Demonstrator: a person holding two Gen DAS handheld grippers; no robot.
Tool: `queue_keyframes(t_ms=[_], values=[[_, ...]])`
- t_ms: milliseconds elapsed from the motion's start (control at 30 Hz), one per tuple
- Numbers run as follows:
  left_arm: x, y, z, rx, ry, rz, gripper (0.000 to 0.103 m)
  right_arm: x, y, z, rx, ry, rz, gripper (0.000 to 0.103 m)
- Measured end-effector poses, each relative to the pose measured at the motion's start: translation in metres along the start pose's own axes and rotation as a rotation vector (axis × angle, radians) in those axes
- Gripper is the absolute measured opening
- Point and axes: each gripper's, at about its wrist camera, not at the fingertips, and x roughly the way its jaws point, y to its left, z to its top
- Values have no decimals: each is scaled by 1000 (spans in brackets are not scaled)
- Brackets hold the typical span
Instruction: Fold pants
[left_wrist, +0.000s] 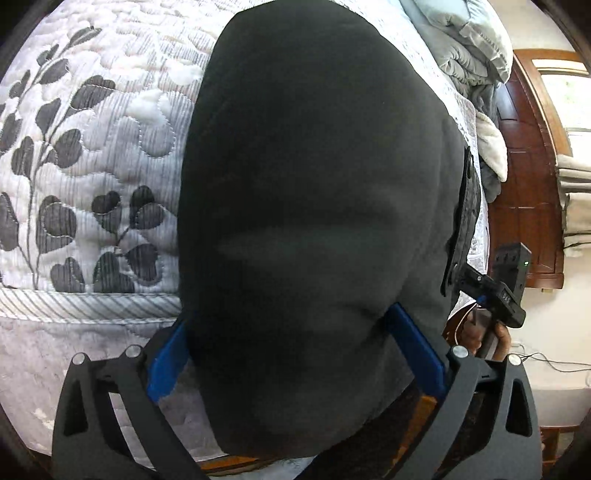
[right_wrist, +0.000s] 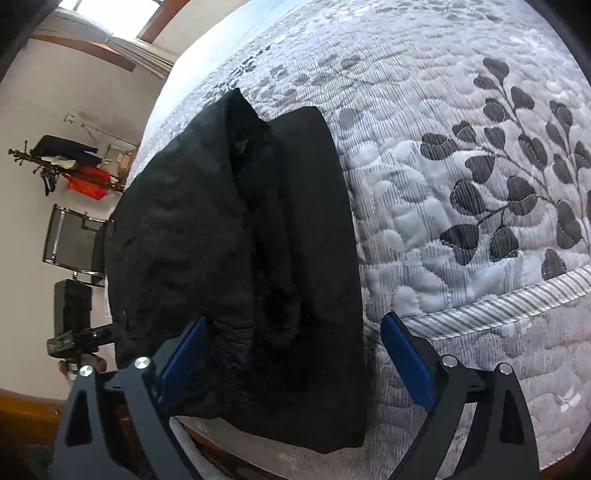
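Black pants (left_wrist: 314, 206) lie on a quilted white bedspread with grey leaf print (left_wrist: 92, 155), their lower end hanging over the bed's edge. They also show in the right wrist view (right_wrist: 236, 258), bunched with folds down the middle. My left gripper (left_wrist: 291, 332) is open, its blue fingers (left_wrist: 168, 365) on either side of the dark cloth, which fills the gap. My right gripper (right_wrist: 291, 332) is open, its fingers (right_wrist: 406, 362) standing either side of the pants' near end. The right gripper also shows at the right in the left view (left_wrist: 495, 291).
A heap of grey bedding (left_wrist: 476, 51) lies at the far right of the bed by a wooden door (left_wrist: 524, 192). Beyond the bed in the right view are a chair (right_wrist: 70, 240) and a cluttered shelf (right_wrist: 74, 166) against the wall.
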Motion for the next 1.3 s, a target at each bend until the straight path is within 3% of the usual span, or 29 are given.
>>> queue_keyframes(t_ms=[267,333,433,533,633,767,900,1000,1300], values=[[13,6,10,1,46,-111,100,14,-10,9,20,34,108,98],[16,0,10,18,48,-98,100,19,-3,9,-7,51,139,98],[16,-7,6,35,38,-79,99,26,5,11,-41,61,114,97],[11,-10,0,39,24,-71,97,26,10,14,-53,52,103,86],[9,-10,0,49,25,-52,89,18,15,7,-86,26,94,71],[-2,-3,0,66,10,-76,65,4,22,1,-121,-19,75,54],[-13,-8,-1,81,-25,-92,42,-5,36,-2,-159,-57,56,45],[-18,-19,-4,103,-58,-69,31,-12,44,-5,-167,-72,51,41],[-32,-35,0,123,-132,-75,24,-31,79,-10,-234,-121,51,38]])
